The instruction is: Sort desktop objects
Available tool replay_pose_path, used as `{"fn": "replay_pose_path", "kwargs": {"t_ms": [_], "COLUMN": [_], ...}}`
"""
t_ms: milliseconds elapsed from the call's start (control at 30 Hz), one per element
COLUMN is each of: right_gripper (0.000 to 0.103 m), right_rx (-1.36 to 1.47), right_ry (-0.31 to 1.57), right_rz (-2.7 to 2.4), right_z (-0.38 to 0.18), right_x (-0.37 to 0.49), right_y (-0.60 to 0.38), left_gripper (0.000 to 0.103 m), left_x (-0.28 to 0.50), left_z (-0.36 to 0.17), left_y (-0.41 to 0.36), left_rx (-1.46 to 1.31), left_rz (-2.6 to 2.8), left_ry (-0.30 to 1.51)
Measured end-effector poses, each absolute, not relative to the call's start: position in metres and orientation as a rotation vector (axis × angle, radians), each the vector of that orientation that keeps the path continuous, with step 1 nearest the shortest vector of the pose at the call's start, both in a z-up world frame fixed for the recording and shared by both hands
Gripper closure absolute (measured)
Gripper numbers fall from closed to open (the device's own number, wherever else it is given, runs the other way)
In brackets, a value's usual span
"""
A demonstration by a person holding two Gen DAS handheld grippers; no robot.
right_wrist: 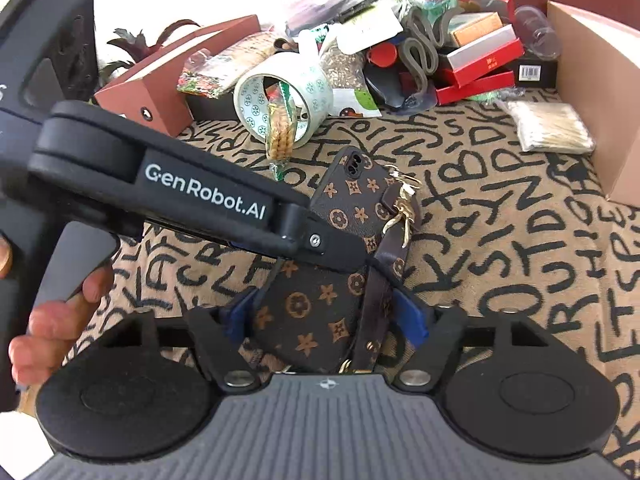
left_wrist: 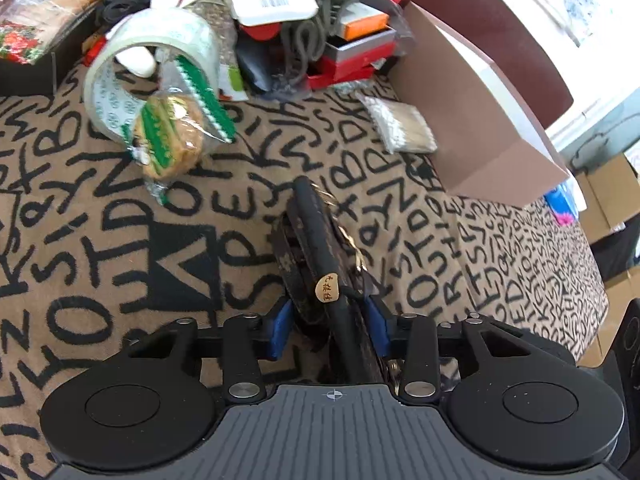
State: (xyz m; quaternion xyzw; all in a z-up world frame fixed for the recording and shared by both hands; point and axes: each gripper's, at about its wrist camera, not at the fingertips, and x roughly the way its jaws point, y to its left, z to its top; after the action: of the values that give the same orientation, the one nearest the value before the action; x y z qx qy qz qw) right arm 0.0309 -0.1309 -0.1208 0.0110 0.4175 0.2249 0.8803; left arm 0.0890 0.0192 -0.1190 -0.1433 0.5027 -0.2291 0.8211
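Phone case (right_wrist: 320, 304), brown monogram with strap (right_wrist: 380, 280) and gold clasp (right_wrist: 404, 208), sat in the middle of the counter (left_wrist: 120, 240), on the letter-print cloth, between both tools. From the left wrist view it stood on its long edge, seen edge-on; from the right wrist view its patterned back faced the camera, camera cutout at the far end.

Left tool (left_wrist: 330, 320) was around the case's thickness near its near end, blue pads (left_wrist: 282, 320) touching or just beside it. Can't tell if they were pressing, so grip unconfirmed. Right tool (right_wrist: 324, 320) straddled the case's width, blue pads at both side edges; contact looked close but likewise unclear. The left tool's finger crossed over the case in the right view, so the two were taking it on perpendicular axes. My read: a two-handed pickup, one steadying the thin edge, the other taking the width, because strap and clasp made it floppy and off-balance.

Hand (right_wrist: 60, 320) was on the left tool's handle at the frame's left.

Outward: tape roll (left_wrist: 152, 76) with a biscuit pack (left_wrist: 172, 140) leaning in it, toward the far left. Cotton swab bag (left_wrist: 400, 128) sat toward the far right, beside an open cardboard box (left_wrist: 480, 120) at the right edge, the likely drop target. Clutter of red boxes (left_wrist: 352, 60) lined the far edge.

Risk: strap snagging on lift.
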Motion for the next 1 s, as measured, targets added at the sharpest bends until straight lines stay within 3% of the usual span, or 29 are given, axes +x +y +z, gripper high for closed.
{"fn": "replay_pose_path", "kwargs": {"t_ms": [133,367,467,700,1000], "right_gripper": [0.040,0.041,0.046,0.055,0.056], "right_rx": [0.038,0.027,0.005,0.008,0.040], "right_ry": [0.878,0.876,0.865,0.856,0.732], "right_rz": [0.434,0.348,0.338,0.334,0.317], "right_z": [-0.118,-0.125,-0.124,-0.117,-0.080], "right_x": [0.027,0.038,0.037,0.024,0.005], "right_y": [-0.142,-0.140,-0.139,-0.147,-0.167], "left_gripper": [0.043,0.036,0.055,0.056,0.058], "left_x": [0.090,0.095,0.095,0.081,0.059], "left_z": [-0.122,-0.135,-0.133,-0.121,-0.070], "left_y": [0.011,0.005,0.004,-0.013,-0.038], "left_rx": [-0.301,-0.337,-0.348,-0.280,-0.239], "left_rz": [-0.482,-0.454,-0.448,-0.446,-0.469], "left_ry": [1.071,1.091,1.102,1.063,0.911]}}
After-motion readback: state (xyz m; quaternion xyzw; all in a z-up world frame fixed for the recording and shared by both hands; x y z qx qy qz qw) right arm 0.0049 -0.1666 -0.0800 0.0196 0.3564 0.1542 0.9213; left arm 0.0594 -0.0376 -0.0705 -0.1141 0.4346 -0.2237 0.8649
